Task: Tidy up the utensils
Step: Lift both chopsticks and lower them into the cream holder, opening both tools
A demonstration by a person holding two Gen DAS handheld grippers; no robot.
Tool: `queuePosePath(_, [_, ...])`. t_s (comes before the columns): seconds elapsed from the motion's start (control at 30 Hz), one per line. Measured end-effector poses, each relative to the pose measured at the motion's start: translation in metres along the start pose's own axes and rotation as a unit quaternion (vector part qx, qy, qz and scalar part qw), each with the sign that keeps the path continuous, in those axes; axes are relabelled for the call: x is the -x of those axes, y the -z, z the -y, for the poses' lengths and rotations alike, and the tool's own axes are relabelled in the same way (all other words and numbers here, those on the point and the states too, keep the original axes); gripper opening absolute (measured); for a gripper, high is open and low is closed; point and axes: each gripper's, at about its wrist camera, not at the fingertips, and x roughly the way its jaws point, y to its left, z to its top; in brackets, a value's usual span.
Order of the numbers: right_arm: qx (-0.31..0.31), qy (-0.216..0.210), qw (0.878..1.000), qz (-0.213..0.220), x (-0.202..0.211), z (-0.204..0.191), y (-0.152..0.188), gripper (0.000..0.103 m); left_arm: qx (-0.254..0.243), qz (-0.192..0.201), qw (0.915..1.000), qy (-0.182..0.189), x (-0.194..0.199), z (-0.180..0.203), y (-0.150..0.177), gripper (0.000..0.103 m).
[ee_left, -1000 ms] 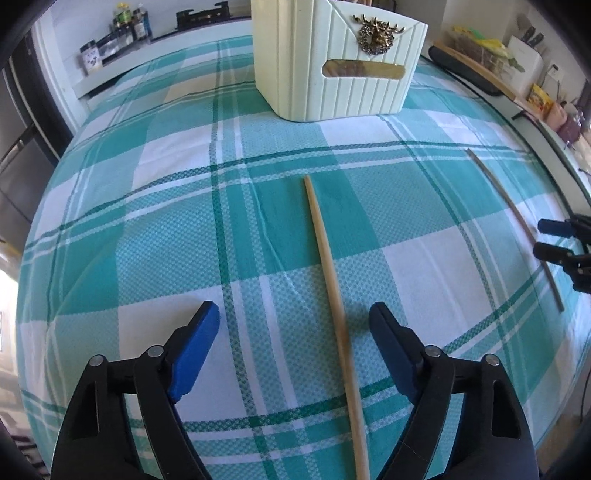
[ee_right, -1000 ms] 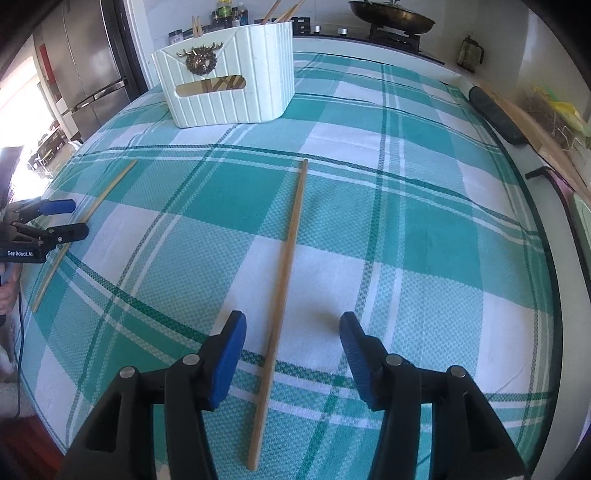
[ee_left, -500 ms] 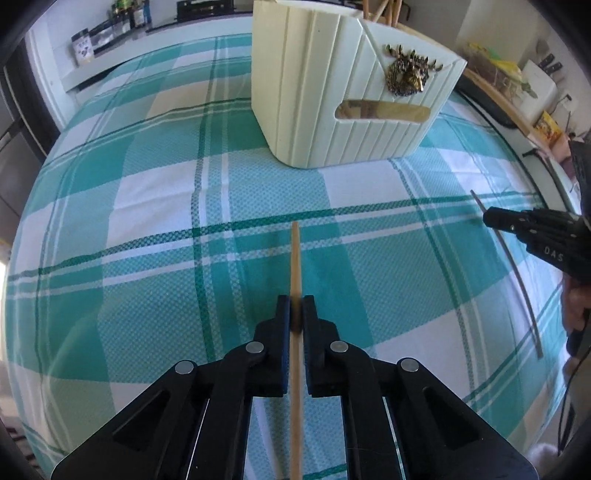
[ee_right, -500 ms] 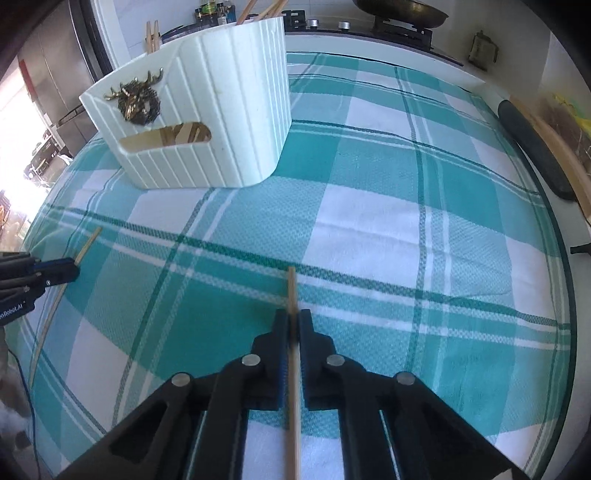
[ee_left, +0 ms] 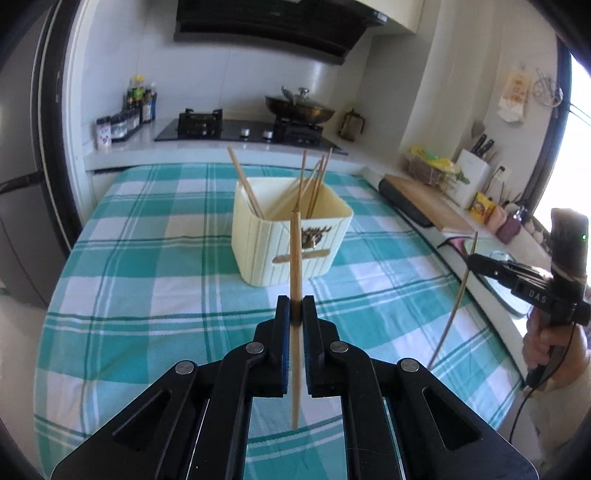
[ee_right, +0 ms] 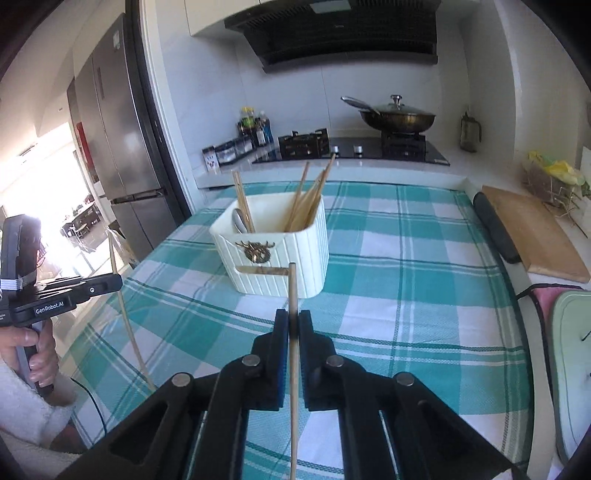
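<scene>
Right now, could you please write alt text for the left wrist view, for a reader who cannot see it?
The left claw is shut on a wooden chopstick, held above a teal checked tablecloth. Ahead stands a cream holder with more chopsticks in it; at right, the right claw grips another chopstick.

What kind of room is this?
A home kitchen, most likely: a gas stove with a lidded wok under a range hood, and a refrigerator beside the counter.
</scene>
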Motion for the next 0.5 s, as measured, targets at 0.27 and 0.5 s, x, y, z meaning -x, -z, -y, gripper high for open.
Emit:
queuePosePath(0.27, [0.02,0.004,0.997,0.07,0.049,-0.022,-0.016,0.005,-0.002,0.053,0.9986,0.007,0.034,0.01,-0.015,0.004])
queuePosePath(0.5, [0.033,0.014,0.995,0.098,0.05,-0.024,-0.053,0.005,0.002,0.085,0.9964,0.002,0.048,0.005,-0.053,0.004])
